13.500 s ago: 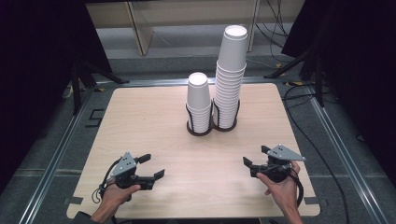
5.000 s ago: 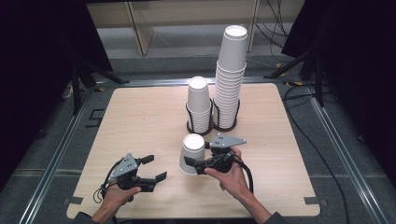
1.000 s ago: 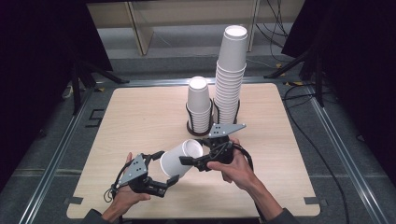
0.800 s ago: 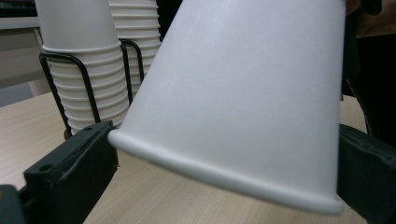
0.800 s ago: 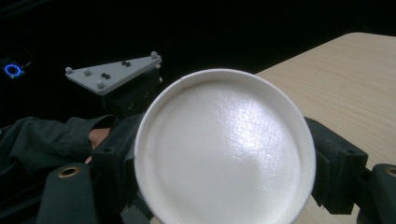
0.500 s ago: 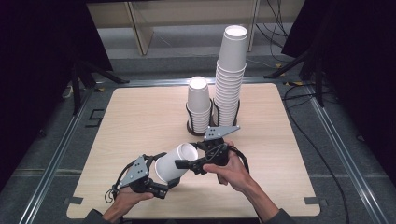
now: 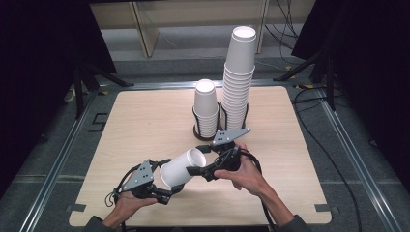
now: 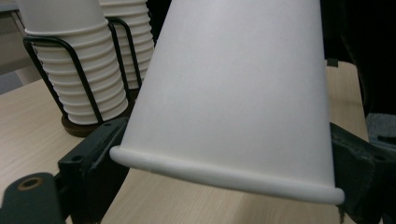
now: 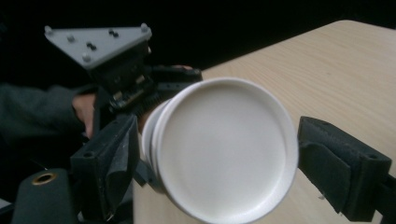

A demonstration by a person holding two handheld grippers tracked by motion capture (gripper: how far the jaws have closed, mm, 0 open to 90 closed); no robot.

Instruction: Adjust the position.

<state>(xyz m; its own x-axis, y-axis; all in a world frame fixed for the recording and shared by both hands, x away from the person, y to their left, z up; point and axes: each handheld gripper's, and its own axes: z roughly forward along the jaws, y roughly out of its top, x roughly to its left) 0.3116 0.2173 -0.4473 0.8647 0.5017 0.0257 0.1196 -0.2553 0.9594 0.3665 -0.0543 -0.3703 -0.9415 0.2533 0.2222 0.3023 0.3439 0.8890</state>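
So the cup (image 7: 180,167) is up off the table (image 7: 290,145), lying on its side between the two grippers, a bit in front of the wire rack (image 7: 199,126) that holds the two cup stacks.

In the right gripper view you can see two nested rims at the base end, so it looks like a couple of cups stuck together, and my guess is that's why both hands are on it: one holds, the other pulls.

The left gripper (image 7: 164,186) sits at the cup's wide rim end, jaws spread wide on either side of the wall. I can't tell if they're actually squeezing it.

The right gripper (image 7: 198,170) is at the closed bottom end, also opened wide, with the base sitting between its jaws. Same deal, grip or no grip is unclear.

Short stack (image 7: 206,108) and tall stack (image 7: 238,77) just sit in the rack behind.
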